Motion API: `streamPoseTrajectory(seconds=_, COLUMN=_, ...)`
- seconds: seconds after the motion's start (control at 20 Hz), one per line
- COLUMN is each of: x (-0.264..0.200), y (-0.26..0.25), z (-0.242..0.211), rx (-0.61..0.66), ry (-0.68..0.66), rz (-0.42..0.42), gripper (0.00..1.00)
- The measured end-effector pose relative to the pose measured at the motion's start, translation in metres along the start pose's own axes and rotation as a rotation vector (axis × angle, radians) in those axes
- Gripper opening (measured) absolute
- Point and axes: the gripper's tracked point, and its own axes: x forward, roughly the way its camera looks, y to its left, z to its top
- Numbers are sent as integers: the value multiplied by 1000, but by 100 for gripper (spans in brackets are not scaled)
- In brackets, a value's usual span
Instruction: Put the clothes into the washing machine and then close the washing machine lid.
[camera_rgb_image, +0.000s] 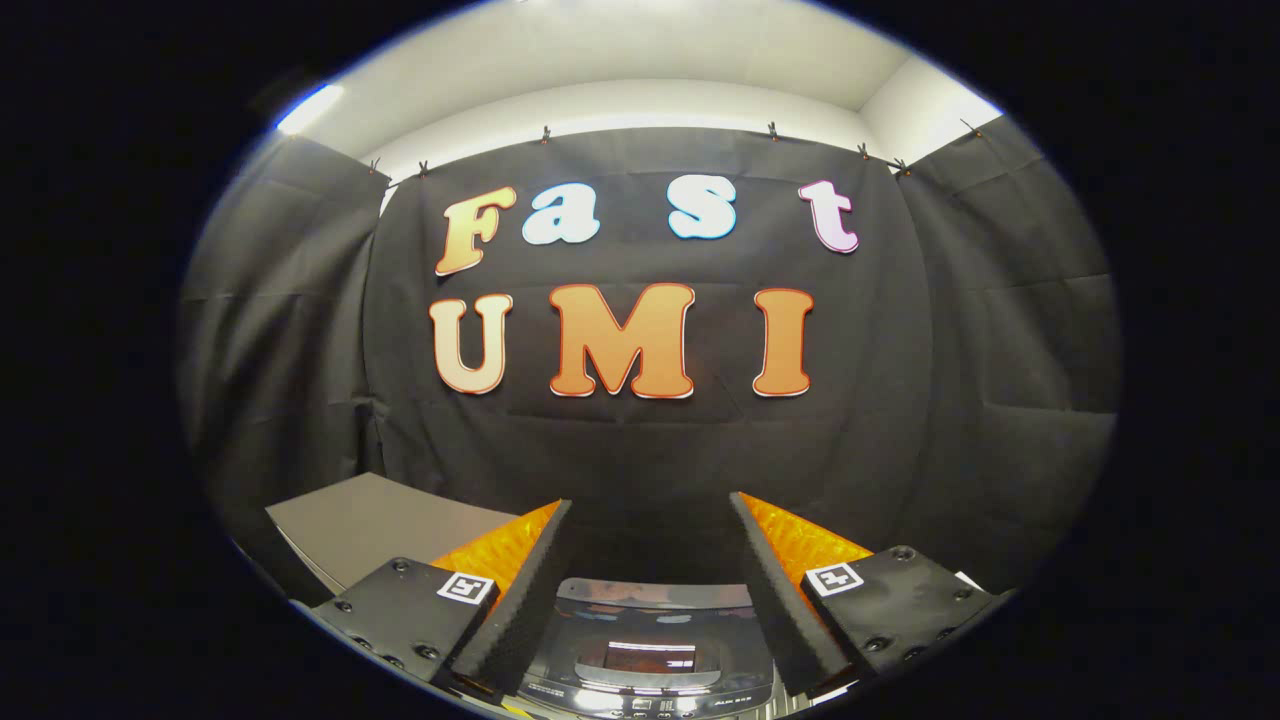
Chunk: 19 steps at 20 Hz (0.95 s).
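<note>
Hovering above the washing machine (648, 640), the gripper (650, 515) points level toward the black cloth wall (650, 450) of the booth, its two fingers spread well apart with nothing between them. The jaws are released: the gap between the fingertips is wide, and through it shows only the dark cloth beyond and, lower down, the glossy top of the machine.

The washing machine sits below and between the fingers, close under them. What shows of it is a dark, shiny lid (655, 600) with a pale rim along its far edge, lying flat and reflecting the room's light, so it looks closed. Nearer to the gripper, a small lit window or display sits in the middle of the reflective surface, and a row of small controls runs along the machine's near edge. The details of those controls are too small to make out.

To the left of the left finger, a flat grey surface (370, 525) angles away toward the cloth wall; whether it is a table top or a board cannot be told. Each finger carries a black mounting block with a small square marker on its upper face, one beside the left finger (467, 587) and one beside the right (834, 578).

The cloth wall hangs from clips along a pale upper wall (640, 105), with folds of the same cloth closing in on both sides. A bright strip of light (310, 108) shines at the upper left, near the ceiling.
</note>
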Motion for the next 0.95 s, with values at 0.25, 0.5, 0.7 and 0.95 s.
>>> streamPoseTrajectory(seconds=0.25, x=-25, y=-6, z=29, rx=-4, ry=-57, rz=-25, gripper=98)
streamPoseTrajectory(seconds=0.5, x=-47, y=-10, z=41, rx=26, ry=-91, rz=-30, gripper=98)
streamPoseTrajectory(seconds=0.7, x=-52, y=-19, z=45, rx=45, ry=-103, rz=-49, gripper=98)
streamPoseTrajectory(seconds=0.95, x=-56, y=-26, z=43, rx=32, ry=-90, rz=-58, gripper=98)
